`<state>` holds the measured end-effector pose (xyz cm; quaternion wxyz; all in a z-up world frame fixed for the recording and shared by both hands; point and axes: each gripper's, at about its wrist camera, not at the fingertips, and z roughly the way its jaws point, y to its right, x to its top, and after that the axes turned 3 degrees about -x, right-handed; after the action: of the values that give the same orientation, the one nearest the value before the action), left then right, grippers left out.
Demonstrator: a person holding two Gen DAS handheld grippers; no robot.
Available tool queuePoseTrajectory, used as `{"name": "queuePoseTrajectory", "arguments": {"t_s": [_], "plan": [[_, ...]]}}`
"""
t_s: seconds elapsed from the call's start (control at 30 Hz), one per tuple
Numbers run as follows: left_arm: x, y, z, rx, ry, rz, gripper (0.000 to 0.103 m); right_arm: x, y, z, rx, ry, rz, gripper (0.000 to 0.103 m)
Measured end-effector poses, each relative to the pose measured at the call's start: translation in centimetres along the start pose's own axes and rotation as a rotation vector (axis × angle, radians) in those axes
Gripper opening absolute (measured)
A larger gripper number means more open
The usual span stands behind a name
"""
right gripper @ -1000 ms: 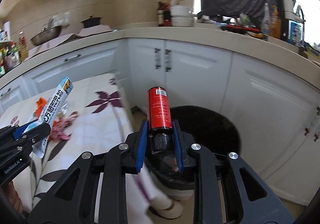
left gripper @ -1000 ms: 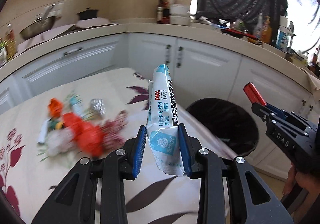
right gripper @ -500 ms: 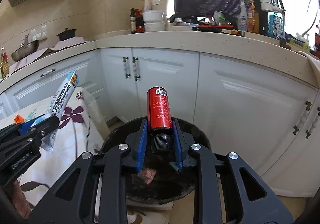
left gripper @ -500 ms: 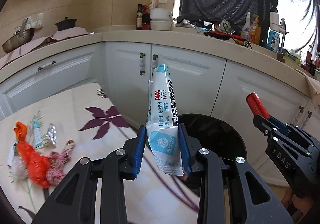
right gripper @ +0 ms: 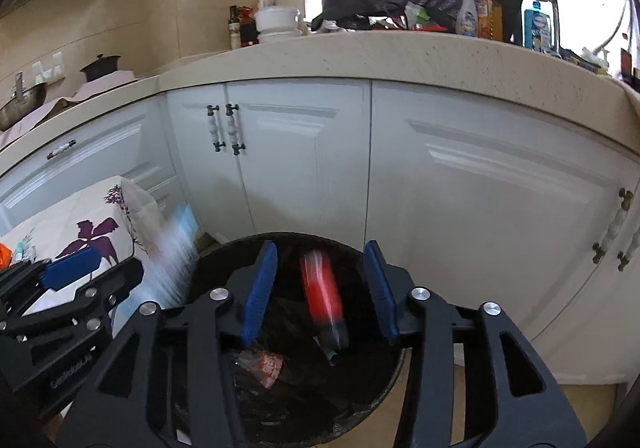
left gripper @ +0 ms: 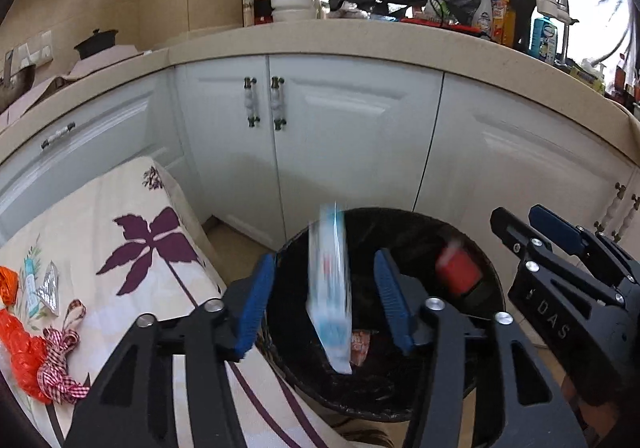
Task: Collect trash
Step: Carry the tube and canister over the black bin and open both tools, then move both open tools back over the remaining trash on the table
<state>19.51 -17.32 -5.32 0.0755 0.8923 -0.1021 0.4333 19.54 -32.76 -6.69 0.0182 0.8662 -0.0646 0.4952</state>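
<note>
Both grippers hang open over a black-lined trash bin on the floor; the bin also shows in the right wrist view. My left gripper has its jaws wide apart; a white and blue wrapper, blurred, falls between them into the bin. My right gripper is open too; a red can, blurred, drops between its jaws. The can and the right gripper show in the left wrist view. The wrapper and the left gripper show at the left of the right wrist view.
A table with a flowered cloth stands left of the bin and carries more trash: orange plastic, a checked ribbon, small wrappers. White cabinets under a countertop stand behind the bin. Rubbish lies inside the bin.
Both grippers moved over the bin and opened. The wrapper and the red can have left the jaws and are falling into the bin.
</note>
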Motion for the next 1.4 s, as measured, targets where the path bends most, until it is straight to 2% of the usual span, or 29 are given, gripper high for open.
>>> {"name": "queuePoseTrajectory", "arguments": {"t_s": [0.1,0.37,0.67,0.83,1.13,1.4], "plan": [[-0.2,-0.8,-0.6,0.008,0.008,-0.023,0.06,-0.2,-0.1,-0.3,0.003,0.0,0.006,0.046],[-0.4,-3.8,-3.1,0.051,0.03,-0.074,0.061,-0.2,-2.5,-2.2,0.053,0.009,-0.01,0.047],[-2.0,-8.8,-7.7,0.137,0.046,-0.127,0.063,-0.7,-8.5,-4.9,0.186,0.006,-0.047,0.047],[-4.1,-12.3,-10.6,0.212,0.045,-0.16,0.064,-1.4,-12.3,-6.4,0.262,0.003,-0.084,0.047],[-9.3,-19.8,-16.1,0.363,0.022,-0.285,0.065,-3.1,-19.6,-8.9,0.398,-0.027,-0.168,0.047],[-12.1,-24.5,-19.1,0.435,0.02,-0.368,0.065,-4.0,-24.6,-10.3,0.461,-0.051,-0.233,0.047]]}}
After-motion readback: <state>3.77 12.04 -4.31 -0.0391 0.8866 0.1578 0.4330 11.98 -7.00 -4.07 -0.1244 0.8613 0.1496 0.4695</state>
